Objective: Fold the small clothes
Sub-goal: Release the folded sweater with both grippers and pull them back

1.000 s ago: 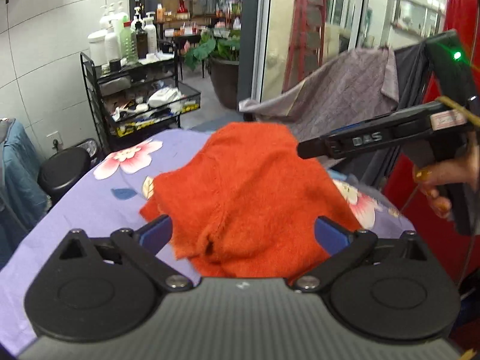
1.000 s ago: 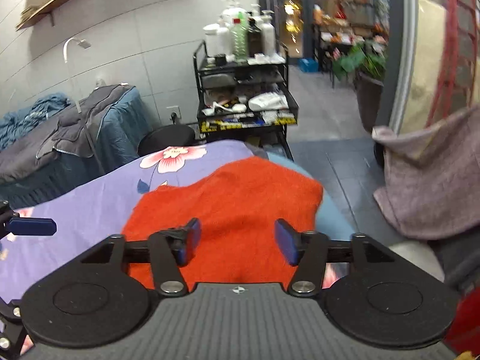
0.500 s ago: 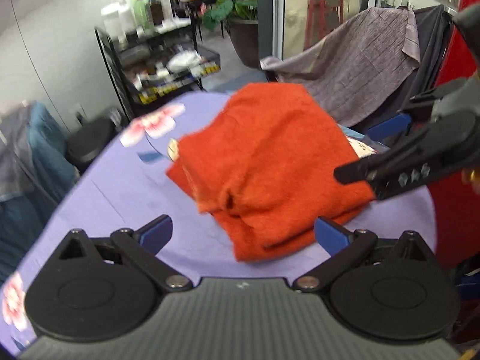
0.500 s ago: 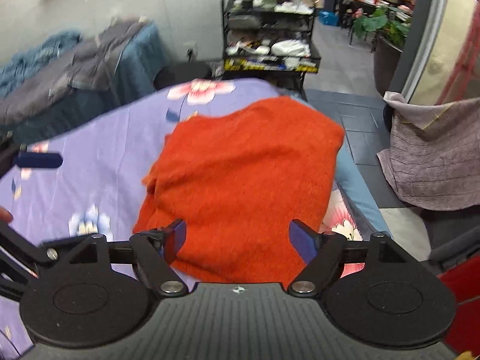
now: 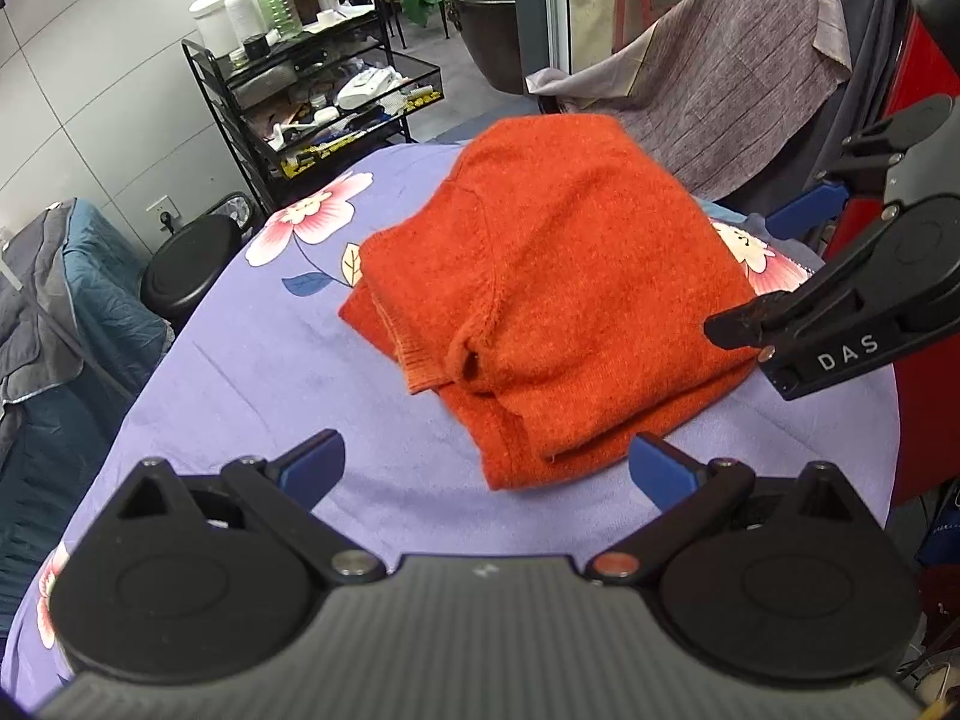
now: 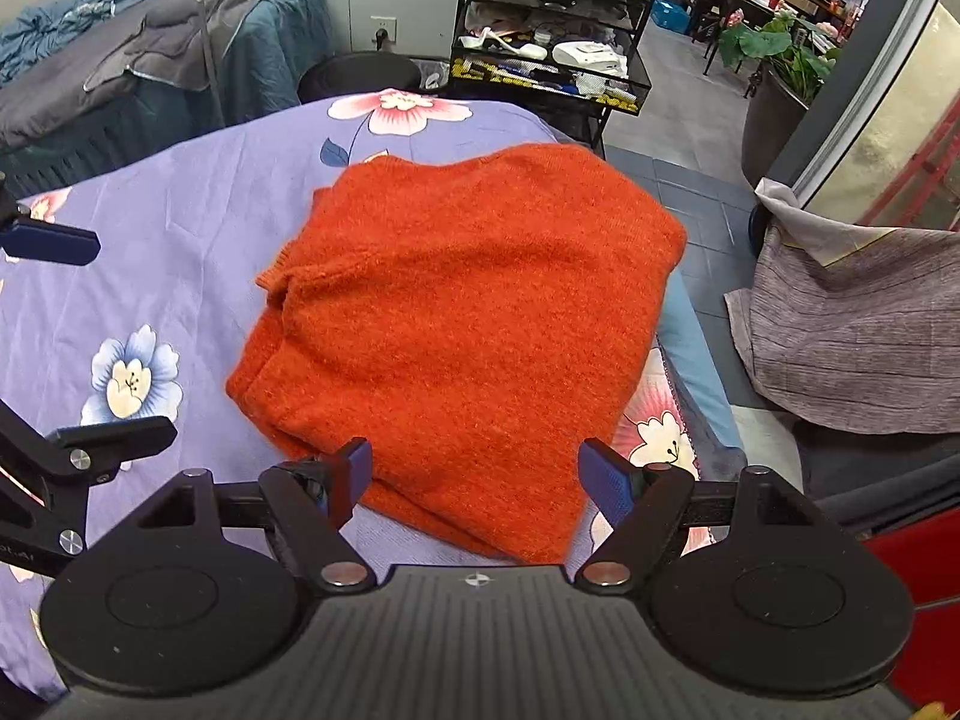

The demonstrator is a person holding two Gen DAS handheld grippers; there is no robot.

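Note:
An orange knitted sweater (image 5: 558, 276) lies folded in a thick bundle on a purple flowered sheet (image 5: 258, 396); it also shows in the right wrist view (image 6: 468, 324). My left gripper (image 5: 486, 468) is open and empty, just short of the bundle's near edge. My right gripper (image 6: 480, 474) is open and empty, with its jaws on either side of the bundle's near corner, above it. The right gripper's body shows in the left wrist view (image 5: 852, 324) beside the sweater's right edge.
A black wire cart (image 5: 324, 102) with bottles stands behind the table. A black round stool (image 5: 186, 264) is at the far left corner. A grey cloth (image 6: 852, 324) hangs over a chair on the right. Blue and grey bedding (image 6: 120, 60) lies at the back left.
Both grippers have pulled back and up from the sweater. The right gripper's jaws have opened wider. The sweater now lies free as a folded bundle.

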